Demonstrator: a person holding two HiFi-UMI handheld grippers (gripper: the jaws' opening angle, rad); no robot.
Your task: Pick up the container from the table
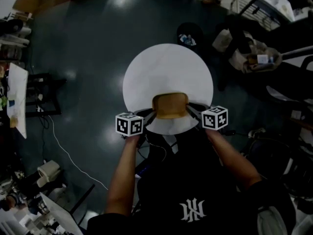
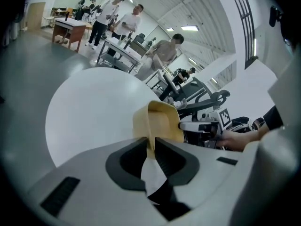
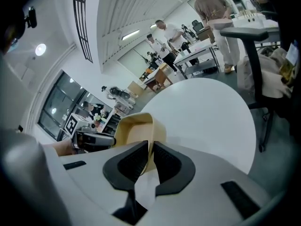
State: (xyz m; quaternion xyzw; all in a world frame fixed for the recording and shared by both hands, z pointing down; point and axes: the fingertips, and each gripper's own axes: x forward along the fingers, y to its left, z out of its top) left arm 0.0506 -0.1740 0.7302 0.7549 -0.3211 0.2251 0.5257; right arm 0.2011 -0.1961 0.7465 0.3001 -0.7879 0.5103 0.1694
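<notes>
Tan and thin-walled, the container (image 1: 169,105) is at the near edge of the round white table (image 1: 166,67), pinched from both sides. On the left, the left gripper (image 1: 152,112) has its jaws closed on the container's left wall. On the right, the right gripper (image 1: 188,109) is clamped the same way on the opposite wall. To lift well, I judge both hands should rise together at one pace and level with each other, so the container neither tips nor twists between two narrow grips. Squeezing harder looks unwise, since so thin a wall could buckle, and drifting the hands apart could pull it out of one grip. The head view alone gives the layout: both grippers, the person's forearms (image 1: 124,170), and the container overlapping the table's near rim. It does not show where the jaws meet the wall. The left gripper view shows that wall edge-on between its dark pads (image 2: 129,161), with the right gripper across the container. The right gripper view mirrors this at its own pads (image 3: 131,164). No view shows the base, so I cannot tell whether it is clear of the tabletop. People (image 2: 164,53) appear only in the gripper views.
</notes>
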